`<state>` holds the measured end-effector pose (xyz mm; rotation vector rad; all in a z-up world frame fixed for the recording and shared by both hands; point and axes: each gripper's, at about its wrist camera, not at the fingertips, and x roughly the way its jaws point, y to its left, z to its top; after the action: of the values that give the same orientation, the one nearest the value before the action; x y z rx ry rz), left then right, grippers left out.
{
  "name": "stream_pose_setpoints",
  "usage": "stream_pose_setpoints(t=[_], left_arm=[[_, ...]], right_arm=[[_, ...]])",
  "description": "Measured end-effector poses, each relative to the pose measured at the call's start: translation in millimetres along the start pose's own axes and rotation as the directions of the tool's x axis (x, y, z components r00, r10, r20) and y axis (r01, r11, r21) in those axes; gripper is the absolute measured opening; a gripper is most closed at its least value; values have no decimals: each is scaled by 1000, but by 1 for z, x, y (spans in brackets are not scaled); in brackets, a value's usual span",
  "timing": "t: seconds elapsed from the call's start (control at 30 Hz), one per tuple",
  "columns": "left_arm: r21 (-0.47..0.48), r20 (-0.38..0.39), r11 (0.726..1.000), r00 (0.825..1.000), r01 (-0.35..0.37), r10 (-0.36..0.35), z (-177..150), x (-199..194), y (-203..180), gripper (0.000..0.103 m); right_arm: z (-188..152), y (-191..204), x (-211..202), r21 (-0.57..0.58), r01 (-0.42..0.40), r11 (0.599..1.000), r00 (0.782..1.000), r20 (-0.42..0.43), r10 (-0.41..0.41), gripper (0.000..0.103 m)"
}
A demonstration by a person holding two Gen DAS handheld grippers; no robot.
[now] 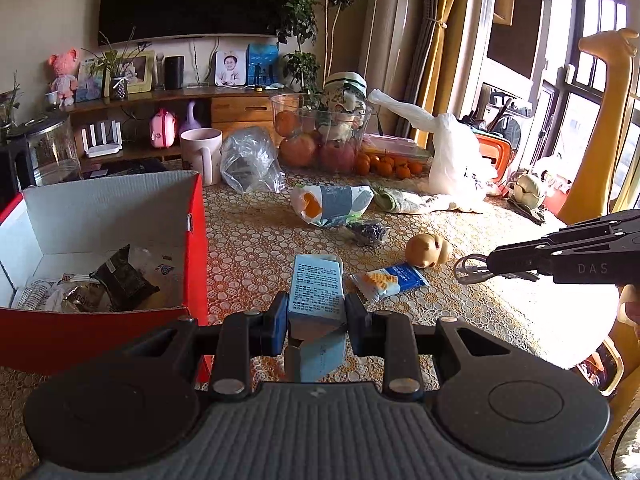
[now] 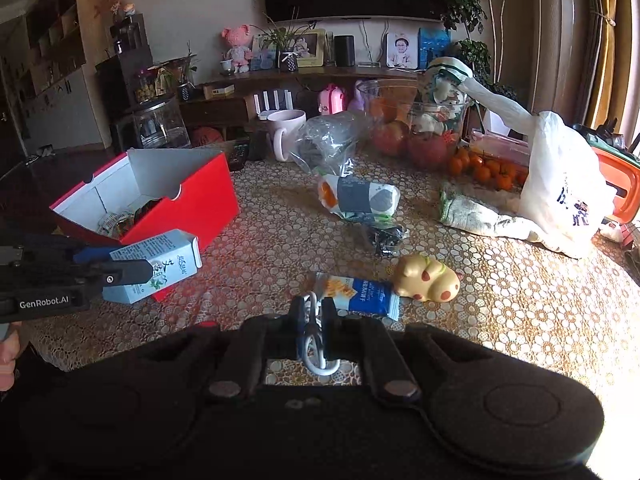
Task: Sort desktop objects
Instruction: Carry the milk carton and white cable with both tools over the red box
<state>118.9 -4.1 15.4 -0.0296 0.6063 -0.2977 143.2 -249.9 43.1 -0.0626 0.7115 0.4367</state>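
1. The light-blue carton (image 1: 316, 292) is pinched between the left tongs (image 1: 316, 320), held above the counter (image 1: 460, 320) just right of the red box (image 1: 196, 248).
2. It should travel left, clear the wall, then drop among the wrappers (image 1: 120, 280).
3. The right tongs (image 2: 314, 320) are clamped on a white cable loop (image 2: 316, 356); best kept well apart.
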Motion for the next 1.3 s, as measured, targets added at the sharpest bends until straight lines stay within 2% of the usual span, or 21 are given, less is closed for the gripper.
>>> stream_pose_setpoints(t=[0.37,0.67,0.93,1.3], left_arm=[[-38,52,997,996,-65,67,4,-52,50,29],[-61,83,986,984,-153,157,9,-81,97,29],[-74,71,971,970,-227,232,11,-81,139,29],[-39,32,953,953,-300,301,26,-49,189,29]], right_arm=[[54,73,2,-114,-144,983,989,25,148,7],[94,126,23,-178,-222,959,973,24,230,7],[115,162,57,-214,-265,940,963,-6,270,7],[135,187,115,-180,-279,943,960,-49,274,7]])
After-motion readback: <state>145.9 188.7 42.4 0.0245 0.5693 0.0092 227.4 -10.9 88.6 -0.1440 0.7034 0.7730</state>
